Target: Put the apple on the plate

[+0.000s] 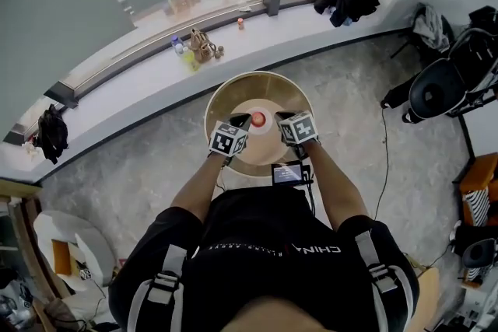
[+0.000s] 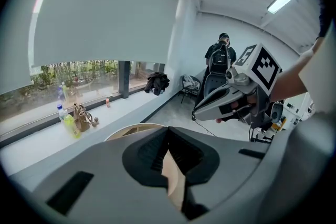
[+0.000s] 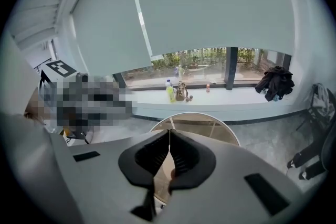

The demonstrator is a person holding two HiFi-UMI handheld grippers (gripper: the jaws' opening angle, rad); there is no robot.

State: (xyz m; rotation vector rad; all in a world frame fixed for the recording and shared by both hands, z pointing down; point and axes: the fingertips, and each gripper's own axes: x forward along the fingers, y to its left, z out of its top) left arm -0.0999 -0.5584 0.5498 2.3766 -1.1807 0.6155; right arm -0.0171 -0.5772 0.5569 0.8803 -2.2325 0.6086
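Both arms reach forward and down, side by side, over the round wooden desk [image 1: 226, 93]. The left gripper [image 1: 244, 120] and the right gripper [image 1: 278, 118] are both squeezed closed with nothing in them. A smooth, pale, round plate [image 1: 261, 142] lies in the middle of the desk. The small red apple [image 1: 257, 119] sits on it, between the two gripper tips. Bare wood rings the plate.

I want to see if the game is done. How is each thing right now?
apple: resting on the plate, not held
plate: flat on the round table, apple on it
left gripper: shut, empty
right gripper: shut, empty
window blind: pulled partway down
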